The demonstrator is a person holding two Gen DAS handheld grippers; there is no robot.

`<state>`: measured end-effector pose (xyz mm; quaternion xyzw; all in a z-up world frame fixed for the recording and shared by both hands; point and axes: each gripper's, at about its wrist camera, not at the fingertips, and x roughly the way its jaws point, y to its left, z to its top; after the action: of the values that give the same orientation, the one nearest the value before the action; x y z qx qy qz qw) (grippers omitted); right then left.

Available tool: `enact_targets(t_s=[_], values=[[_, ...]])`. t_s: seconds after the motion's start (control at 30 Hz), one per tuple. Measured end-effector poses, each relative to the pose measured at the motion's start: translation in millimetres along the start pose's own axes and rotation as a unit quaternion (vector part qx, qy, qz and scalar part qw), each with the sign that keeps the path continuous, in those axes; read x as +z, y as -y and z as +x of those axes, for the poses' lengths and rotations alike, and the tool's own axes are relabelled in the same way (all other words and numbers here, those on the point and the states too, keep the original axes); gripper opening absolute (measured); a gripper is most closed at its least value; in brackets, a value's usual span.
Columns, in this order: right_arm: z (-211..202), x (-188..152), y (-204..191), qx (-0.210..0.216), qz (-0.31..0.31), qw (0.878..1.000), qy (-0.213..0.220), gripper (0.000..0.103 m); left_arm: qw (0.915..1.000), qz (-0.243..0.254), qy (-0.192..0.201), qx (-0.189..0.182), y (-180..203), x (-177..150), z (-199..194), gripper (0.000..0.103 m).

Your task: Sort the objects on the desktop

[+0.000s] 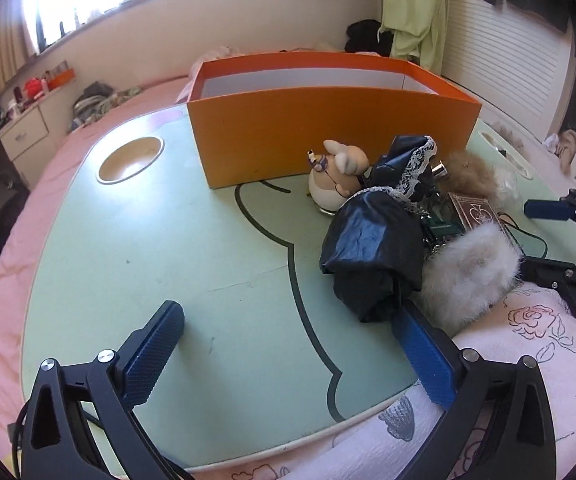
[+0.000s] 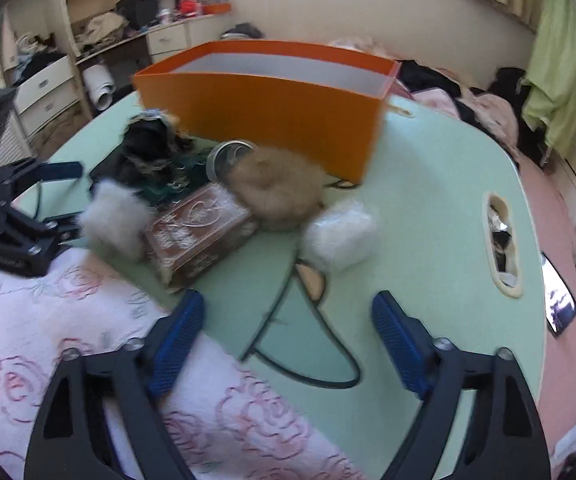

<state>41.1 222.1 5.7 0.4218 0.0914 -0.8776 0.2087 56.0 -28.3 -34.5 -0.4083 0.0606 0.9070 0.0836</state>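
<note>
An open orange box [image 1: 328, 136] stands at the back of the green lap table [image 1: 167, 240]; it also shows in the right wrist view [image 2: 271, 112]. In front of it lies a pile: a pig figurine [image 1: 338, 178], black lace-trimmed cloth [image 1: 372, 240], a white fur pouch [image 1: 472, 272], a brown card box [image 2: 199, 232], a tan fur ball [image 2: 279, 188], a clear-wrapped white item [image 2: 340, 236] and a metal tin [image 2: 227, 156]. My left gripper [image 1: 288, 320] is open and empty, its right finger beside the black cloth. My right gripper [image 2: 288, 320] is open and empty, in front of the pile.
A round cup hole [image 1: 129, 158] sits at the table's back left, a slot [image 2: 502, 236] at its right. A pink floral quilt [image 2: 47, 340] lies along the near edge. A phone [image 2: 560, 300] rests on the pink bed. Drawers and shelves [image 2: 47, 84] stand beyond.
</note>
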Motion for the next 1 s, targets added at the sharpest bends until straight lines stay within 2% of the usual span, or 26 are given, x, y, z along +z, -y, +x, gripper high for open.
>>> enact_targets(t_s=[0.07,1.0], values=[[4.3,0.3,6.0,-0.009,0.008,1.0,-0.003,0.103,1.0,0.0,0.002,0.0,-1.1,-1.2,0.9,0.103],[3.3,-2.1,8.0,-0.007,0.007,1.0,0.004,0.103,1.0,-0.001,0.004,0.001,0.8,-1.2,-0.8,0.103]])
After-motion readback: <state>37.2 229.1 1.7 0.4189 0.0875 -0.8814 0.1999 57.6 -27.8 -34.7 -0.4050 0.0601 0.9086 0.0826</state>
